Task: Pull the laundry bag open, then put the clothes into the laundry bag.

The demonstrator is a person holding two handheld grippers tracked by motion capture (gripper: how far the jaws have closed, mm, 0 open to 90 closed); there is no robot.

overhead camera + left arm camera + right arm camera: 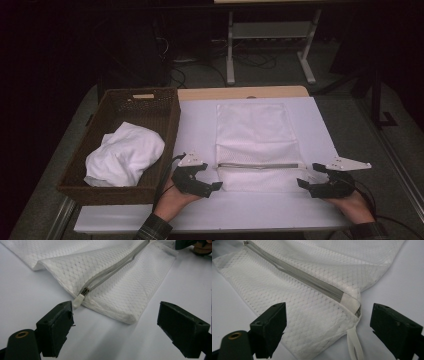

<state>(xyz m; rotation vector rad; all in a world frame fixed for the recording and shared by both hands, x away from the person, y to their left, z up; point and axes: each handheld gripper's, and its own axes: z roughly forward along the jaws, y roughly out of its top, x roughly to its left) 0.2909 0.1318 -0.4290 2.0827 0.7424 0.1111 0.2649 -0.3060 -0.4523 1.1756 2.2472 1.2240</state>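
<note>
While both sets of tongs stand released with nothing between their jaws, the left tongs [207,176] sit just off the zipper pull [80,298] and the right tongs [309,176] off the opposite end of the mesh laundry bag [256,145]. Its grey zipper [258,165] runs crosswise, the bag's long axis pointing away from the person. Bare white desk [197,125] flanks it; a wicker basket [160,112] holding white cloth [125,155] stands left.

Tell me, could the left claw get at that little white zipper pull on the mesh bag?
Probably yes. The left claw stands open, and the zipper pull lies bare on the white table just off one jaw, at the mesh bag's corner, with nothing between.
</note>
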